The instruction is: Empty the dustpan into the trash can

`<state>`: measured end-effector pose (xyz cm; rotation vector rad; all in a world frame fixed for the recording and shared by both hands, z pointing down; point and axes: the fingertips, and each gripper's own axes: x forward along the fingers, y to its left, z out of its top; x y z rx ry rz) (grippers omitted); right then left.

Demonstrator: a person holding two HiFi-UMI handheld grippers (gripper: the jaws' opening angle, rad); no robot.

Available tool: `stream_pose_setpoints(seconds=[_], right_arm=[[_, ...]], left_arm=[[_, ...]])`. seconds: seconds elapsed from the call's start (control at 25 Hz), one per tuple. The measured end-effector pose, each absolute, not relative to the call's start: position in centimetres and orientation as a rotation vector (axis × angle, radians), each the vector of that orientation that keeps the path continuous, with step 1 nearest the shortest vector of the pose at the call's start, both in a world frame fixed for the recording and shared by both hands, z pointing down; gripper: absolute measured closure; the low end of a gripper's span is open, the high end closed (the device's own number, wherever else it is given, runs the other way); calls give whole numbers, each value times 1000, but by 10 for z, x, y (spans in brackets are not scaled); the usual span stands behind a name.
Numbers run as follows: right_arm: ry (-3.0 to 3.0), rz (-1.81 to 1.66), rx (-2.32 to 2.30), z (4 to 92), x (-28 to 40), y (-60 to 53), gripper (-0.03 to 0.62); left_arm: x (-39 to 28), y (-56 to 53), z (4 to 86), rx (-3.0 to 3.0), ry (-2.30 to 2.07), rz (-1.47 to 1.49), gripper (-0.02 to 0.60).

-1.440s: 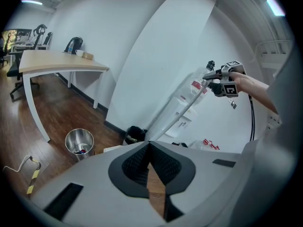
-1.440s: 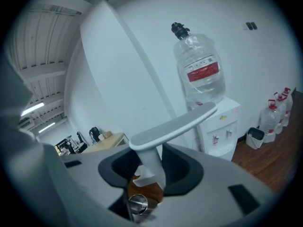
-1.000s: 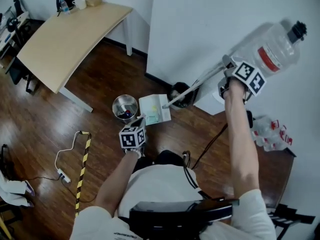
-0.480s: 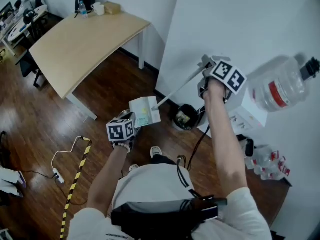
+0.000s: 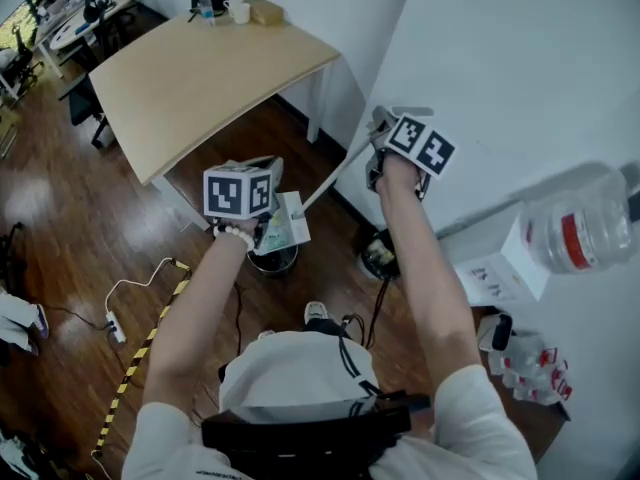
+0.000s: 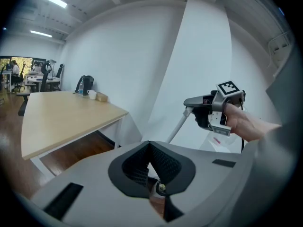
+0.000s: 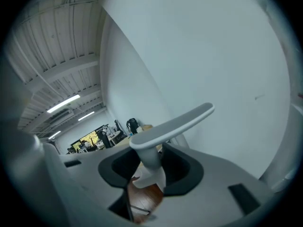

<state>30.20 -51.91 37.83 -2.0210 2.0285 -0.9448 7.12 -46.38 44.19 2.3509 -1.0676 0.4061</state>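
Note:
The white dustpan [image 5: 287, 224], with greenish litter in it, hangs tilted over the metal trash can [image 5: 274, 262], which shows only partly beneath it. My left gripper [image 5: 266, 230] is shut on the pan's near edge; in the left gripper view its jaws [image 6: 154, 174] are pressed together on a thin edge. My right gripper [image 5: 380, 136] is shut on the top of the dustpan's long handle [image 5: 330, 180], high beside the white wall. In the right gripper view the grey handle grip [image 7: 171, 123] lies across the jaws of my right gripper [image 7: 150, 167]. That right gripper [image 6: 215, 113] also shows in the left gripper view.
A wooden table [image 5: 205, 68] with a kettle and a cup stands at the back left. By the wall are a black bin [image 5: 380, 255], a white box [image 5: 497, 265] and a large water bottle [image 5: 588, 230]. A white cable and striped tape [image 5: 150, 336] lie on the floor.
The left gripper has risen with the pan, and the right gripper has swung left with the handle. The pan, earlier beside the can, now hangs over it.

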Motion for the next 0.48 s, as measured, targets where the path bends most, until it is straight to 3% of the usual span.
stream_pose_setpoints(seconds=[0.48], right_arm=[[2147,-925,-1985,382,259,-570,442]], left_arm=[[39,-481,454,2256,-1135,364,586]])
